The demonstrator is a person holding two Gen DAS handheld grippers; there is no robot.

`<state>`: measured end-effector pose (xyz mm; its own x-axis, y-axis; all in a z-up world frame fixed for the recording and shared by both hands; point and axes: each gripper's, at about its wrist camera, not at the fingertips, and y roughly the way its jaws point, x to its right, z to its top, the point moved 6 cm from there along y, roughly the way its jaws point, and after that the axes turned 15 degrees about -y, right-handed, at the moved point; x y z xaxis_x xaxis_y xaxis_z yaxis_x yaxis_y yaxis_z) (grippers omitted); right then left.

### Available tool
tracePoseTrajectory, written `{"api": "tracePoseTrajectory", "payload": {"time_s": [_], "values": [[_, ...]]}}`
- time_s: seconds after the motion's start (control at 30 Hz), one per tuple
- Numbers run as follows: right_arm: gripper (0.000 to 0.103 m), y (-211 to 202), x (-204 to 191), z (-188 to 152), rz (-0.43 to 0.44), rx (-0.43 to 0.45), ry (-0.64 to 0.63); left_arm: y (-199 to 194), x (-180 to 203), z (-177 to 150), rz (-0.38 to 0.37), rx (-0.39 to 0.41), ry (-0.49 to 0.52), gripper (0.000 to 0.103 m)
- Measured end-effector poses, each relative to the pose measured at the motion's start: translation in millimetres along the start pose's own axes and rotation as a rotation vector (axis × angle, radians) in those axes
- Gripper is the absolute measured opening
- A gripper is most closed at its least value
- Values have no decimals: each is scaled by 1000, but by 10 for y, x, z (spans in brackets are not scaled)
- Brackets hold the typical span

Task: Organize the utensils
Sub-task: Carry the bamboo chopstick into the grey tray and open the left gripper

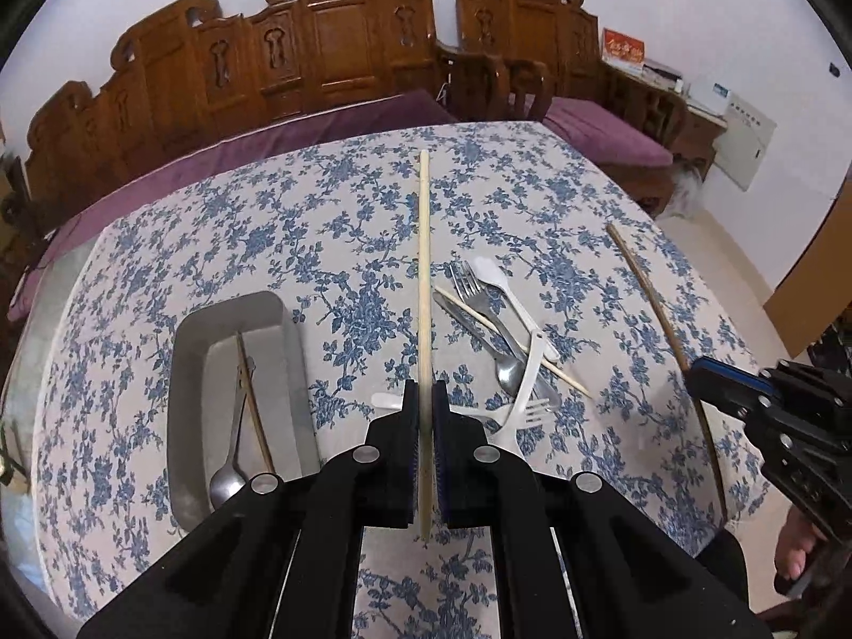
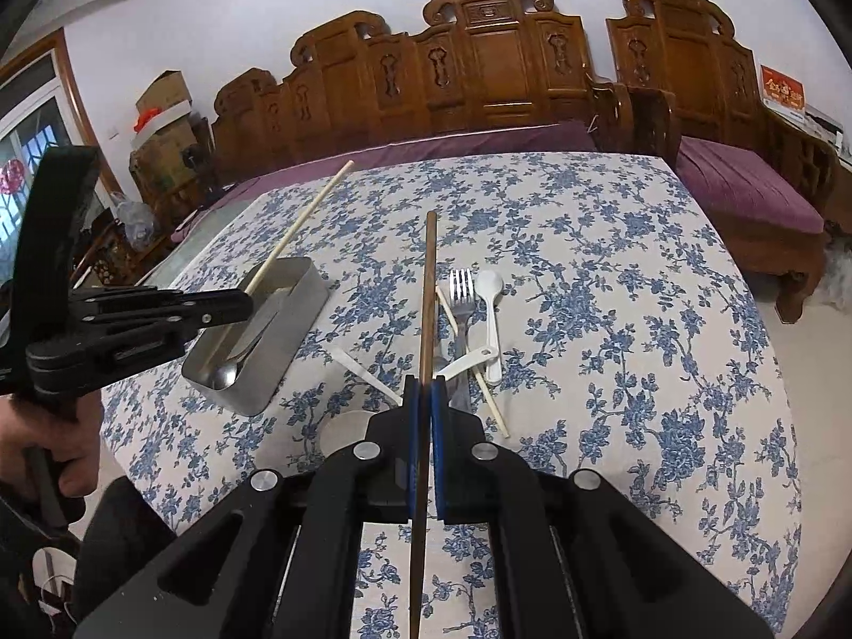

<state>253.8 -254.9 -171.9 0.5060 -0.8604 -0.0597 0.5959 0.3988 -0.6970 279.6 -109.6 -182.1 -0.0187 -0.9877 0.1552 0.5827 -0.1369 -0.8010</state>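
Between the fingers of the left gripper (image 1: pixel 424 458) sits a pale chopstick (image 1: pixel 424 277), pinched tight near its near end. It is held up off the table (image 1: pixel 160 245), and its long side runs straight ahead, away from the fingers, with the far tip pointing at the wooden bench (image 1: pixel 319 42). Holding it by one end like this probably makes it easy to lower into the metal tray (image 1: pixel 186 373), which lies to the left of those fingers. Inside the tray a spoon (image 1: pixel 229 474) and a dark stick already lie the long way, so the tray looks like the place where things go.

The right gripper (image 2: pixel 424 426) is squeezed shut on a dark chopstick (image 2: pixel 427 309) in the same way. That stick also points straight ahead, away from its fingers, toward the bench.

Just past the right fingers, still on the cloth, is a small pile: a metal fork (image 2: pixel 461 293), a white plastic spoon (image 2: pixel 491 309), a white plastic fork (image 1: pixel 524 410) and another pale stick. They cross over each other and point different ways, so they seem not yet sorted.

To fit the tray, each chopstick should be turned to line up with its long side.
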Motion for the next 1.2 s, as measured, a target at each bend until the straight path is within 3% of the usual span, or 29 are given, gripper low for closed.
{"api": "tracePoseTrajectory", "payload": {"time_s": [0.3, 0.63, 0.97, 1.2], "values": [[6, 30, -209, 12, 11, -3, -53, -157, -277, -135, -28, 31, -7, 4], [6, 66, -464, 15, 37, -6, -92, -251, -847, -191, -19, 81, -41, 4], [6, 219, -977, 384, 67, 6, -173, 13, -1581, -93, -25, 28, -193, 4], [6, 420, -1270, 778, 64, 8, -234, 285, -1811, -103, -58, -40, -260, 4]]}}
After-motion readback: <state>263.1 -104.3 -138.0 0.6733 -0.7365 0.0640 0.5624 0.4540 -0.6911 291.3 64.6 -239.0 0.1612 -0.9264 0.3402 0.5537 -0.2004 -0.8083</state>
